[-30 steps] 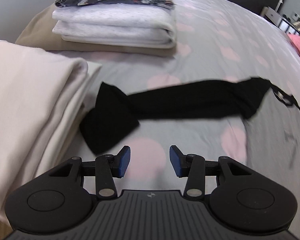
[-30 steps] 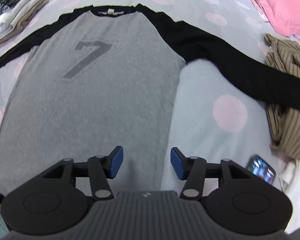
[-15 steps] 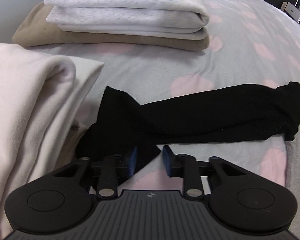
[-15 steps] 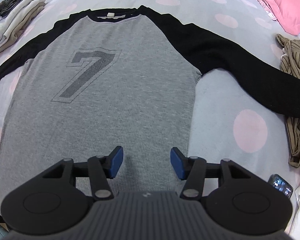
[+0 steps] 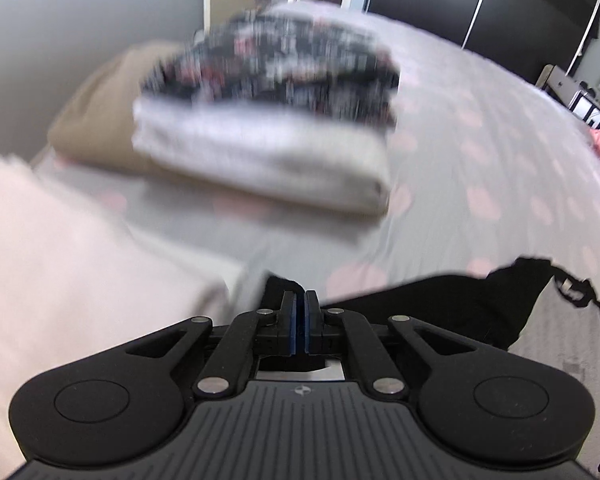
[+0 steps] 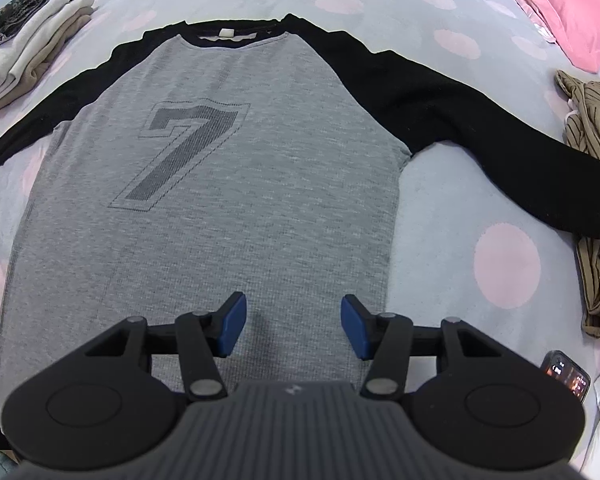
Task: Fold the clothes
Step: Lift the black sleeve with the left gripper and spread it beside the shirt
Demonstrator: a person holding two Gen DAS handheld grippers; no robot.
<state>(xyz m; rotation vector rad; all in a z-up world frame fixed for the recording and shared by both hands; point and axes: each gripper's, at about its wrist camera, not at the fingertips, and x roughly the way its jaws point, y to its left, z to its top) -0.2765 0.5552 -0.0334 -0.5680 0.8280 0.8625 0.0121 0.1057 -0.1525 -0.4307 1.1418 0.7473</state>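
Grey bedding (image 5: 480,128) with pale pink dots fills the left wrist view, and dark wardrobe doors stand behind the bed at 1 o'clock. At 12 o'clock sits a blurred stack of folded clothes (image 5: 268,120): a dark flowered piece on top, white ones under it, a tan one at the bottom. A pale pink folded cloth (image 5: 80,280) takes up the 9 o'clock side. The left gripper (image 5: 300,322) has its blue fingers pressed together on the cuff of the black sleeve (image 5: 440,304), which runs off toward 3 o'clock (the cuff shows just above the fingertips).

From the right wrist view, the same dotted bed cover (image 6: 460,200) carries the raglan shirt (image 6: 228,208), lying flat in the middle with its grey body, black sleeves and a large 7 on the chest, collar toward 12 o'clock. The right gripper (image 6: 293,326) hangs over the shirt's lower part near its right edge, fingers wide apart and holding nothing. At 10 o'clock is the folded stack. A crumpled striped brown garment (image 6: 596,184) lies at 3 o'clock under the end of the right sleeve, a pink pillow (image 6: 560,4) at 1 o'clock, and a small lit screen (image 6: 566,374) at 4 o'clock.
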